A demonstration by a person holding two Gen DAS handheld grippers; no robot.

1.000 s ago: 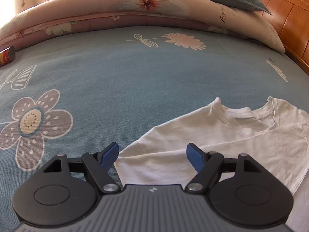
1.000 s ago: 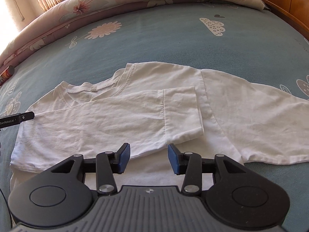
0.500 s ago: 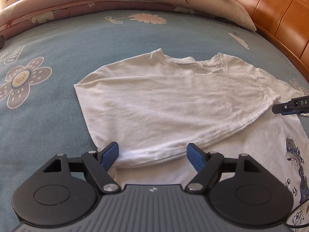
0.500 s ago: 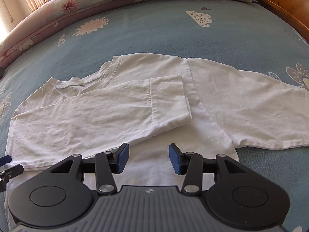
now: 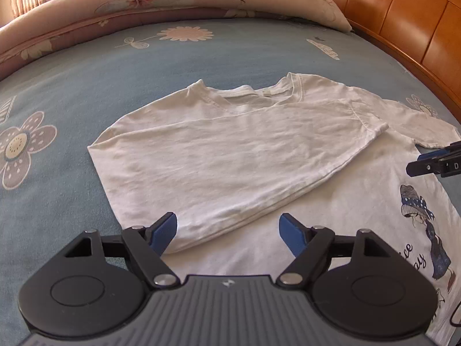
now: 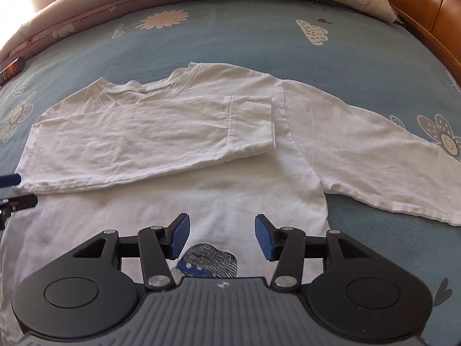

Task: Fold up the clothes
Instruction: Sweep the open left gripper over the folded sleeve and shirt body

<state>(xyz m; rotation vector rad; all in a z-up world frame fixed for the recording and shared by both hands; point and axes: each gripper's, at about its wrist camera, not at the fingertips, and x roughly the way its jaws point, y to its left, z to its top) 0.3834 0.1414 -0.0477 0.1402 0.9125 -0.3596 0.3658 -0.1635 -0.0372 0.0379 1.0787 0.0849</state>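
Observation:
A white long-sleeved shirt (image 5: 230, 155) (image 6: 161, 201) lies face up on the blue bed cover, with a printed figure (image 5: 426, 230) on its front. One sleeve (image 6: 149, 138) is folded across the chest; the other sleeve (image 6: 374, 155) stretches out to the right. My left gripper (image 5: 227, 233) hovers open over the folded sleeve's lower edge, holding nothing. My right gripper (image 6: 222, 236) hangs above the shirt's front with its jaws opening and nothing between them. Its tip (image 5: 432, 164) shows at the right edge of the left wrist view.
The blue flowered bed cover (image 5: 86, 80) spreads all around the shirt. A rolled pink quilt (image 5: 144, 3) and pillow lie at the back. A wooden bed frame (image 5: 409, 17) curves along the right. A small dark tube (image 6: 11, 70) lies at the far left.
My left gripper swung right from the bare cover until the whole folded shirt came into view. My right gripper drew back toward the hem and its jaws widened.

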